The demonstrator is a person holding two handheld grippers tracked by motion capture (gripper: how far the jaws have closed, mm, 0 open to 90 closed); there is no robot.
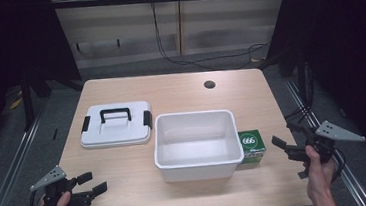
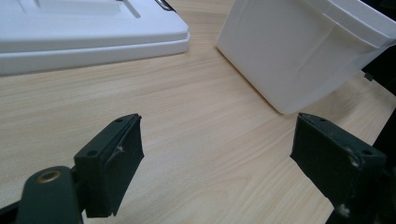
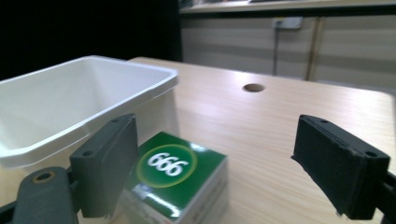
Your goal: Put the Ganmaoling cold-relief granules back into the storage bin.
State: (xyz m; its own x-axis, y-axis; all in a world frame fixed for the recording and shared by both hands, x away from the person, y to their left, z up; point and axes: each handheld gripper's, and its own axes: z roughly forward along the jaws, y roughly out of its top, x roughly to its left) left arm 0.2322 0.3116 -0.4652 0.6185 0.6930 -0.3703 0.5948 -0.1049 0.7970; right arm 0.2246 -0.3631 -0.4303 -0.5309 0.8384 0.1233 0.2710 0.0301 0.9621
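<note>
Wooden table, grey floor, perhaps panelled back wall.

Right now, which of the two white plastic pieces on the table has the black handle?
The flat lid, lying left of the open tub. It carries a black handle and side clips; the tub is plain white.

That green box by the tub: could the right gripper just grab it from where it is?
Probably yes: the right gripper is open, the green box lies just ahead, nothing between.
</note>
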